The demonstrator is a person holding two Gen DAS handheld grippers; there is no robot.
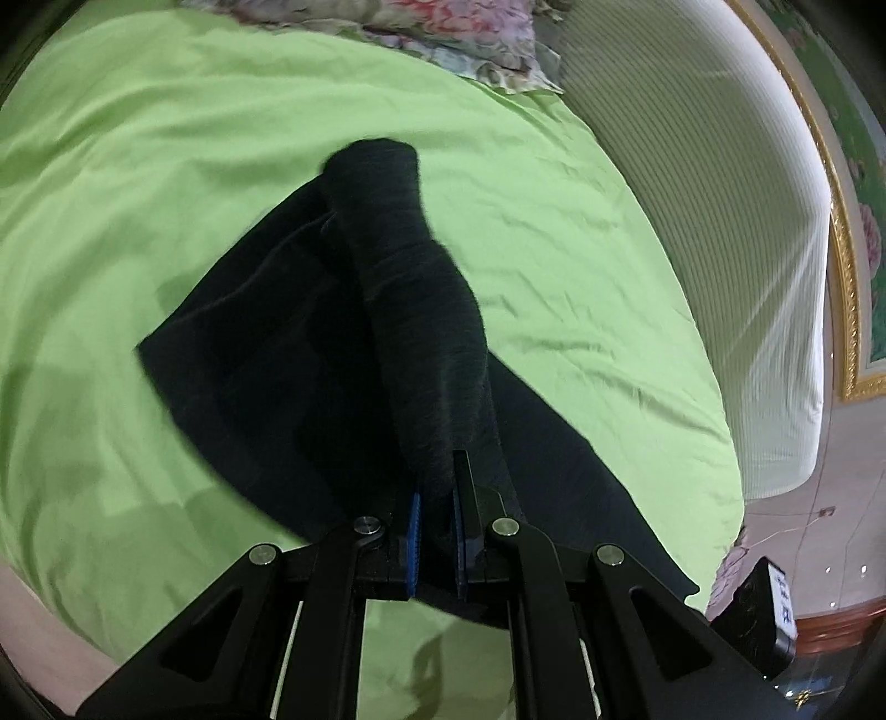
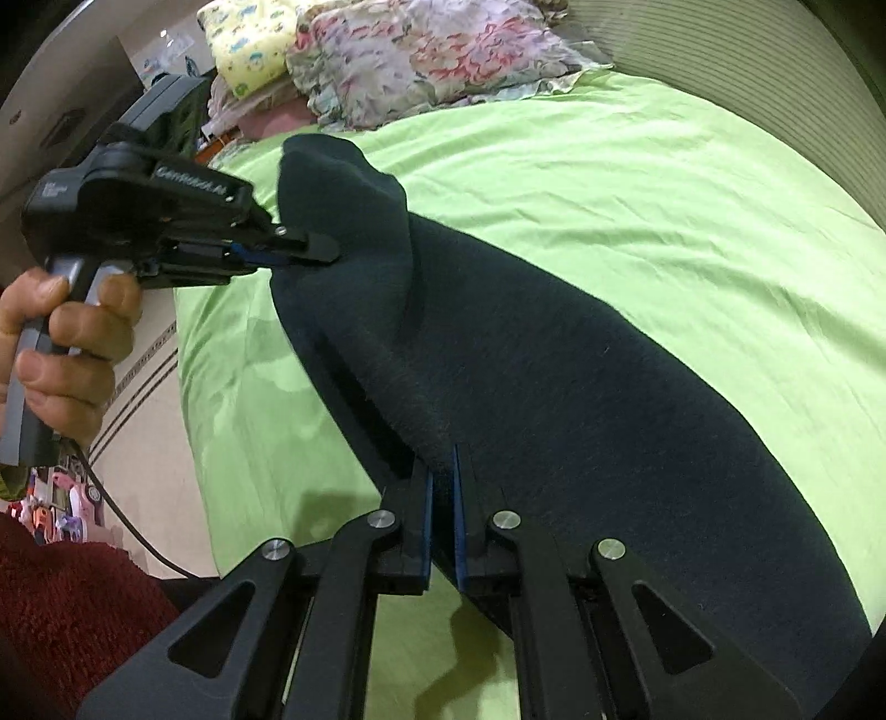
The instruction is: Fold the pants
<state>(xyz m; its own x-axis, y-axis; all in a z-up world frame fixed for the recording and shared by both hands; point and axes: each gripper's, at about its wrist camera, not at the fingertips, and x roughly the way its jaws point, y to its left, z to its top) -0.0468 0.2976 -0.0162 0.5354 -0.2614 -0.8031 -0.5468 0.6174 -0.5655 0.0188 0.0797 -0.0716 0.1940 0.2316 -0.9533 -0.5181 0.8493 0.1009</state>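
The dark pants hang over the green bed sheet, lifted in a ridge between my two grippers. My left gripper is shut on a thick fold of the pants' edge. My right gripper is shut on the pants at another point of the same edge. In the right wrist view my left gripper shows at the upper left, held by a hand, pinching the far raised corner. The rest of the pants drapes down onto the sheet.
Floral pillows and a yellow patterned pillow lie at the head of the bed. A striped white headboard runs along the right. The bed edge and tiled floor are at the left.
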